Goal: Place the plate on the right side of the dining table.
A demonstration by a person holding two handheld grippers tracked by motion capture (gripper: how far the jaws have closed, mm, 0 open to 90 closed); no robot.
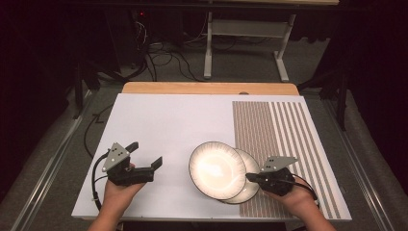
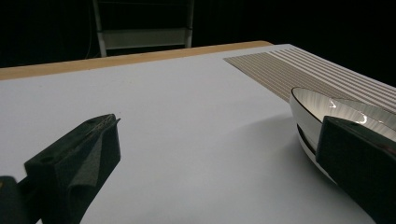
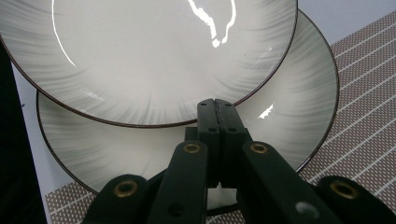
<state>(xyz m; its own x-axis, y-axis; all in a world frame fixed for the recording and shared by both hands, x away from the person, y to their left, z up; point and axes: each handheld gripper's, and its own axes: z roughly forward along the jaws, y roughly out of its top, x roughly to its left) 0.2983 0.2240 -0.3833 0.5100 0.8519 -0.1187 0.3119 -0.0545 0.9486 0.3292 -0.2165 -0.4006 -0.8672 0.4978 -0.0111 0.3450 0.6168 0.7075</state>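
Note:
Two pale plates with dark rims lie overlapped at the table's front right. The upper plate (image 1: 216, 169) (image 3: 149, 56) rests partly on the lower plate (image 1: 251, 188) (image 3: 294, 107). My right gripper (image 1: 249, 177) (image 3: 215, 105) is shut, jaws pressed together with nothing between them. It reaches over the lower plate, its tips at the upper plate's near rim. My left gripper (image 1: 146, 153) (image 2: 219, 126) is open and empty over the white sheet, left of the plates. In the left gripper view the upper plate (image 2: 317, 109) shows beside its right jaw.
A white sheet (image 1: 163, 120) covers most of the table, with a brown striped mat (image 1: 284, 125) along its right side; the lower plate sits partly on that mat. The wooden table edge (image 1: 207, 88) runs along the back. A white metal stand (image 1: 245, 29) and cables are on the floor beyond.

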